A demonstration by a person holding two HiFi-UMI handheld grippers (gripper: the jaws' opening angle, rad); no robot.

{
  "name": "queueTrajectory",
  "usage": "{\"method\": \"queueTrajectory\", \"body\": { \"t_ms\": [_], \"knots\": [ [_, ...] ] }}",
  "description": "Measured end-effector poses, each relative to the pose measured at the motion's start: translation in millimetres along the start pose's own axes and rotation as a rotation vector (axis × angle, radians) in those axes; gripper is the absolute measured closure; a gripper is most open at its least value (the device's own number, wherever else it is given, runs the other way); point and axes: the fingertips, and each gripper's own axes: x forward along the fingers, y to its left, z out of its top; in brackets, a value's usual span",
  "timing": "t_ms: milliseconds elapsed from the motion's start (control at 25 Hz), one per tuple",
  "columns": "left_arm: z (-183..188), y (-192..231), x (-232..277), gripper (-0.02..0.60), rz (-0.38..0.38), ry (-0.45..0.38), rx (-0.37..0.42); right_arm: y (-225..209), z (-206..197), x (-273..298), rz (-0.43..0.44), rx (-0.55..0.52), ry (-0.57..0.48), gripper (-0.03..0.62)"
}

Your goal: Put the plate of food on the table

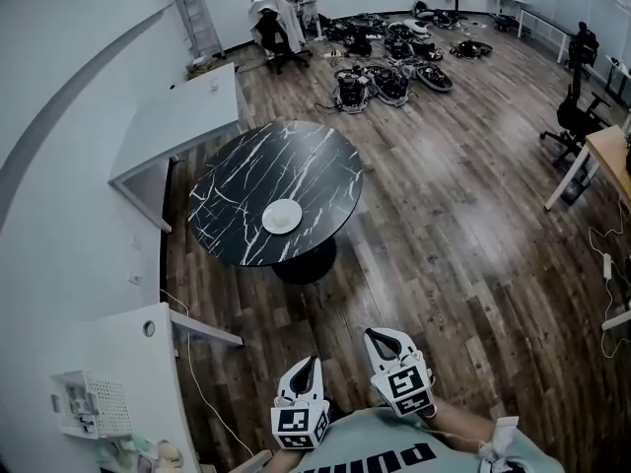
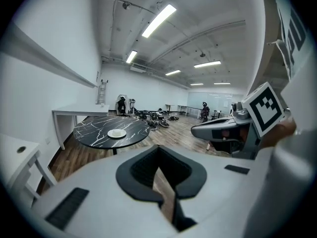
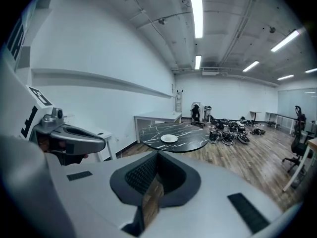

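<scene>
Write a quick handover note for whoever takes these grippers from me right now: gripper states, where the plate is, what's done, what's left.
Left gripper: shut, empty, held close to the body.
Right gripper: shut, empty, alongside the left one.
Plate: on the round black marble table, toward its near side, well ahead of both grippers. It is too far away to tell whether it holds food.
Done: the plate sits on the table; neither gripper touches it.
Left: probably nothing. Walk up and check the plate's contents if in doubt.
</scene>
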Motion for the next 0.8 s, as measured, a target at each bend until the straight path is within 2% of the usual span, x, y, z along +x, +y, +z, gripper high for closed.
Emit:
{"method": "queueTrajectory", "body": {
  "t_ms": [240, 520, 800],
  "knots": [
    [2, -33, 2, 0.575, 0.012, -0.012, 0.014, -13, -18, -31, 0.022, -0.003, 0.009, 0.586],
    [-6, -43, 1, 0.575, 0.041, -0.007, 0.015, -25, -28, -44, 0.007, 0.011, -0.002, 0.588],
    [-8, -51, 2, 0.575, 0.023, -0.001, 0.038, -29, -32, -47, -0.003, 0.018, -0.004, 0.588]
  ]
}}
